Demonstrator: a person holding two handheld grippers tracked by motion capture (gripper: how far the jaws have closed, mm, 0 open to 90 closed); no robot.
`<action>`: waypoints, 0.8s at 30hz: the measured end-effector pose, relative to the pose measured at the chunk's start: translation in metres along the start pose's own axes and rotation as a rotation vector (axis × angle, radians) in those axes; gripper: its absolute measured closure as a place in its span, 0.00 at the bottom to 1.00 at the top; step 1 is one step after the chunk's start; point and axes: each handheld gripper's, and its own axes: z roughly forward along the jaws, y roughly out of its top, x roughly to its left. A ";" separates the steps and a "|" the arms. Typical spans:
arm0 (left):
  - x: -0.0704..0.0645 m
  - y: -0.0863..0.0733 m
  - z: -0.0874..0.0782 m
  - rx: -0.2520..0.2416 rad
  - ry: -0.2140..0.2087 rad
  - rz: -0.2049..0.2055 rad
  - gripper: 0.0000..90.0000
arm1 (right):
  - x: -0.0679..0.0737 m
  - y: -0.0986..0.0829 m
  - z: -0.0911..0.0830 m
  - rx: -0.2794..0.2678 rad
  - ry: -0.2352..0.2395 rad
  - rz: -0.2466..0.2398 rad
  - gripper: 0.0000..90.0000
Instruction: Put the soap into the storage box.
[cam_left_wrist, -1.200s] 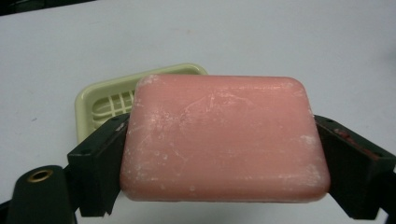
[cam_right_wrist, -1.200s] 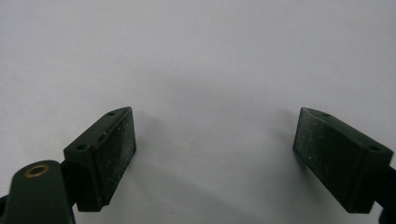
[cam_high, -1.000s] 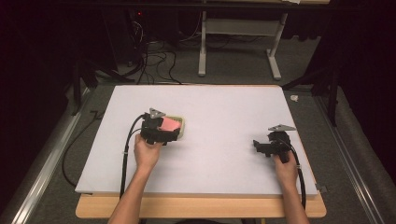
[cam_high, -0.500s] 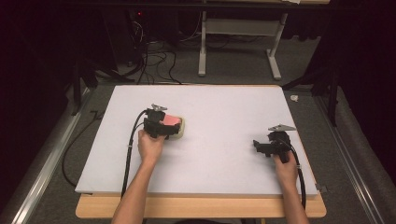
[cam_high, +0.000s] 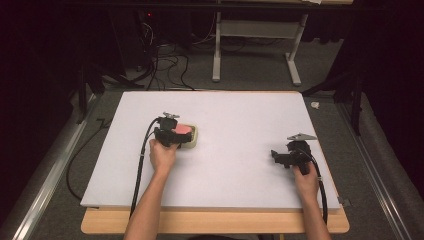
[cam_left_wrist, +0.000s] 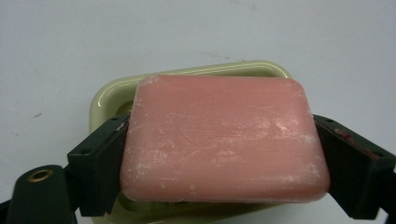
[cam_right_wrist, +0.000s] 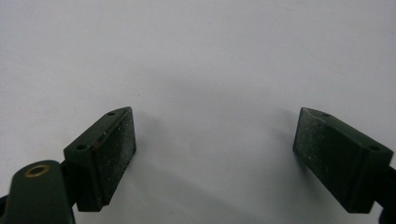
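My left gripper (cam_left_wrist: 224, 154) pinches the soap (cam_left_wrist: 223, 137), one jaw pressed against each short end of the pink bar, which sits squarely between them and over the dish (cam_left_wrist: 196, 77). The pale green dish shows behind and beneath the soap; I cannot tell whether the bar rests in it or hangs just clear. In the high view the left gripper (cam_high: 169, 134) and the soap (cam_high: 181, 129) are at the dish (cam_high: 192, 140), left of the table's (cam_high: 240, 120) middle. I judge the bar light and stiff but slick, its surface scuffed with white residue, so a hold across the short ends, low on the flat sides, looks safest; squeezing harder could dent it or let it squirt out. The dish looks light too, and might shift if nudged. My right gripper (cam_right_wrist: 215, 144) stands spread wide with nothing between its jaws, over bare table. In the high view the right gripper (cam_high: 282, 156) is well apart from the dish, to its right.
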 end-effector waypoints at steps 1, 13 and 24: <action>0.000 0.000 0.000 0.000 -0.002 -0.001 0.15 | 0.000 0.000 0.000 0.000 0.000 0.000 0.15; 0.001 -0.001 0.007 -0.004 0.024 -0.008 0.15 | 0.000 0.000 0.000 0.000 0.000 0.000 0.15; 0.000 0.001 0.004 -0.031 0.039 -0.016 0.12 | 0.000 0.000 0.000 0.000 0.000 0.000 0.15</action>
